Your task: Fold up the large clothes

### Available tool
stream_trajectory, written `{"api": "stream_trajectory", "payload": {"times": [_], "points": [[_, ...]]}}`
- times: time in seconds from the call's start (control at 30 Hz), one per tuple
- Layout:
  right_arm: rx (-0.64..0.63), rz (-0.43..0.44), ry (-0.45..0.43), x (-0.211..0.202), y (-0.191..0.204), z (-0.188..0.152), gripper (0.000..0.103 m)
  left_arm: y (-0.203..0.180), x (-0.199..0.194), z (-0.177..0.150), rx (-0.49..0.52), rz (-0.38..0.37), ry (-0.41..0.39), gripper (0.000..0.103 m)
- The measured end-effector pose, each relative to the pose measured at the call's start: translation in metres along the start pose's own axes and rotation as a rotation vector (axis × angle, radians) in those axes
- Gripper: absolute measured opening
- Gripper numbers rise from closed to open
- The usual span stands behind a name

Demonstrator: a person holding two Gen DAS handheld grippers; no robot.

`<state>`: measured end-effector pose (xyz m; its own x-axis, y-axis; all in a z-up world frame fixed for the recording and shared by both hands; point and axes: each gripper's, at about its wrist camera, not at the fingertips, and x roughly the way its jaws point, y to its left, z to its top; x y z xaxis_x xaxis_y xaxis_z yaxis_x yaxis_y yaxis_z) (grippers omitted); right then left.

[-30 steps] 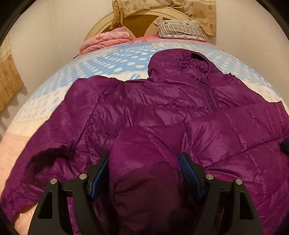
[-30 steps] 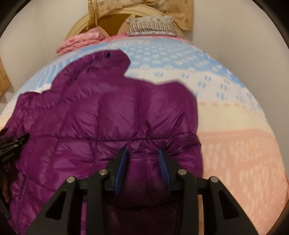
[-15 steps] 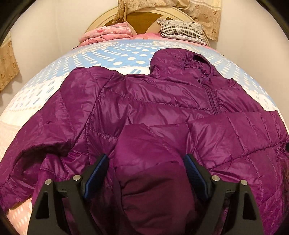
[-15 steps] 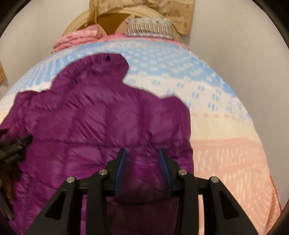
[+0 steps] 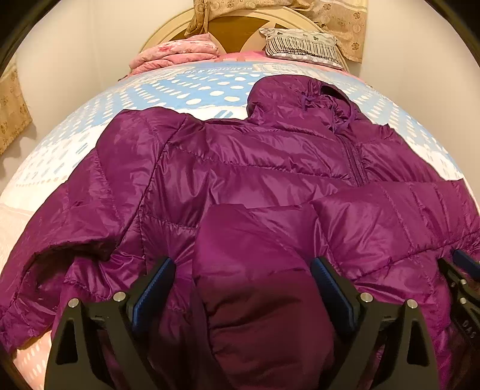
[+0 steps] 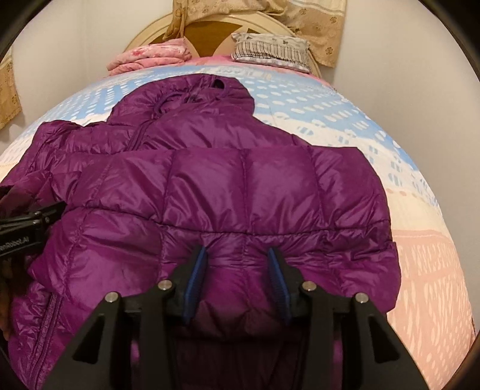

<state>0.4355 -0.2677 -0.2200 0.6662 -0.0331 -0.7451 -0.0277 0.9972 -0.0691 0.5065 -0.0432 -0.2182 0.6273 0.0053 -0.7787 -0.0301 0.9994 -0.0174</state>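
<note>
A purple hooded puffer jacket [image 5: 270, 168] lies front up on the bed, its hood [image 6: 198, 99] toward the headboard. One sleeve's end [image 5: 255, 255] lies between the wide jaws of my left gripper [image 5: 241, 270]. These jaws are opening, and a gap shows at the left pad. In the right wrist view the jacket's other side [image 6: 240, 186] is folded over its front. My right gripper [image 6: 237, 258] pinches a puckered fold at the lower edge while its jaws are opening. Each gripper shows at the edge of the other's view: the right gripper [image 5: 462, 270] and the left gripper [image 6: 27, 222].
The bedspread [image 5: 195, 87] is blue and white with dots, turning pink [image 6: 435, 270] nearer me. A folded pink blanket [image 5: 177, 54] and a striped pillow [image 5: 300, 45] sit by the round headboard [image 6: 228, 27]. Beige curtains [image 5: 12, 105] hang along the walls.
The left jaws have widened off the sleeve end they were squeezing. My right gripper has moved left with its fold, bringing the jacket's side further over the front, and its jaws have parted slightly.
</note>
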Motion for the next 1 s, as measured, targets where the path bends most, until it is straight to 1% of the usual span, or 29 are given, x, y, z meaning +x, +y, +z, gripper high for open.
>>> {"api": "stream_trajectory", "payload": {"times": [0.07,0.13,0.23,0.27,0.33,0.4,0.43,0.5,0.53,0.57,0.6,0.67,0.73,0.8,0.87,1.0], "points": [[0.002,-0.007,-0.003,0.001,0.0,-0.001,0.05,0.003,-0.009,0.002,0.004,-0.019,-0.013,0.093],[-0.001,-0.01,-0.001,0.002,0.001,-0.002,0.05,0.003,-0.028,0.005,0.05,0.001,-0.066,0.093],[0.009,-0.012,0.008,0.001,0.0,-0.001,0.054,0.013,-0.057,0.01,0.084,-0.018,-0.113,0.093],[0.011,-0.003,0.013,-0.001,-0.002,0.0,0.055,0.021,-0.067,0.01,0.1,-0.003,-0.131,0.093],[0.019,0.012,0.025,-0.01,-0.007,0.003,0.056,0.043,-0.082,0.006,0.132,0.051,-0.163,0.093],[0.024,0.011,-0.004,-0.026,-0.008,0.003,0.059,0.076,-0.093,-0.002,0.15,0.125,-0.177,0.093],[0.017,0.023,-0.025,-0.037,-0.007,0.002,0.069,0.1,-0.099,-0.008,0.144,0.168,-0.182,0.093],[-0.01,0.029,-0.056,-0.05,-0.001,0.001,0.083,0.147,-0.105,-0.019,0.113,0.239,-0.177,0.093],[-0.04,0.015,-0.069,-0.056,0.005,0.0,0.084,0.174,-0.107,-0.024,0.087,0.284,-0.165,0.093],[-0.06,0.006,-0.068,-0.058,0.011,0.001,0.084,0.204,-0.109,-0.031,0.048,0.33,-0.145,0.093],[-0.076,0.0,-0.06,-0.06,0.017,0.001,0.084,0.228,-0.11,-0.037,0.01,0.362,-0.123,0.093],[-0.077,0.009,-0.061,-0.066,0.028,0.001,0.084,0.277,-0.119,-0.055,-0.094,0.401,-0.088,0.093],[-0.082,0.056,-0.063,-0.071,0.042,0.001,0.084,0.313,-0.128,-0.073,-0.172,0.419,-0.064,0.093],[-0.115,0.067,-0.065,-0.073,0.055,-0.001,0.084,0.341,-0.134,-0.09,-0.235,0.446,-0.043,0.093],[-0.158,0.068,-0.061,-0.071,0.07,-0.005,0.084,0.359,-0.137,-0.106,-0.281,0.451,-0.021,0.093],[-0.194,0.069,-0.062,-0.073,0.082,-0.012,0.084,0.376,-0.136,-0.132,-0.35,0.416,0.01,0.093]]}}
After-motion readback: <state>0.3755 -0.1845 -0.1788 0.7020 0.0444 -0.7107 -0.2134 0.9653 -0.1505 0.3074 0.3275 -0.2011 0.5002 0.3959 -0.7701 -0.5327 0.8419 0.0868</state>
